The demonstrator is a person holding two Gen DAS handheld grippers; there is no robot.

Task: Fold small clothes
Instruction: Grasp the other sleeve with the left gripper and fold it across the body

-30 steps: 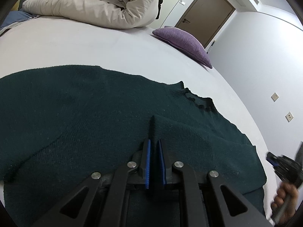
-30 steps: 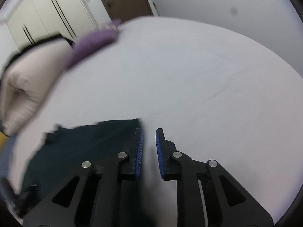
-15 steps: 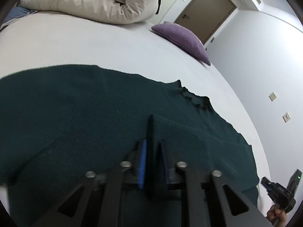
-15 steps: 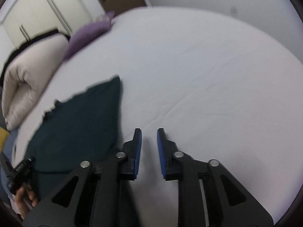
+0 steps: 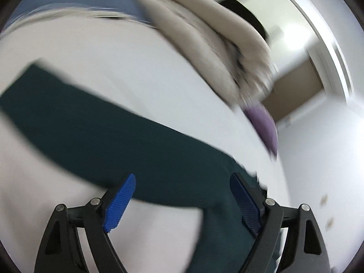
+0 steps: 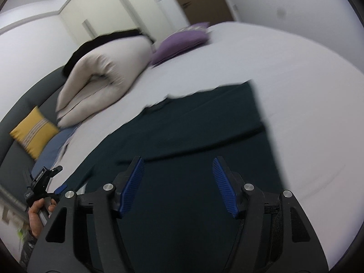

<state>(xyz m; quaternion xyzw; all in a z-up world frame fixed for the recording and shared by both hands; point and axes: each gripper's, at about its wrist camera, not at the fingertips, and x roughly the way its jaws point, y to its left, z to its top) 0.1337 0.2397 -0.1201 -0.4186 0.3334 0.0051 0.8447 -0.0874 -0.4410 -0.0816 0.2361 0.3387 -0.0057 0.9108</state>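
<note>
A dark green knit sweater [image 6: 204,132] lies on the white bed [image 6: 295,72], part of it folded over itself. In the left wrist view the sweater [image 5: 118,136] shows as a long dark band, blurred by motion. My left gripper [image 5: 182,198] hovers over its near edge with its jaws opening wide, nothing pressed between the blue pads. My right gripper [image 6: 178,182] hangs above the sweater's body, its jaws opening too, with only cloth far below them. The hand holding the left gripper [image 6: 45,182] appears at the lower left of the right wrist view.
A folded beige duvet [image 6: 102,77] and a purple cushion [image 6: 179,43] lie at the far side of the bed. A yellow cushion [image 6: 34,132] leans on the dark headboard. White wardrobe doors and a brown door stand behind.
The left gripper let go of the pinched sweater fold, opened wide and swung sideways with a roll. The right gripper opened and moved from bare sheet to over the sweater.
</note>
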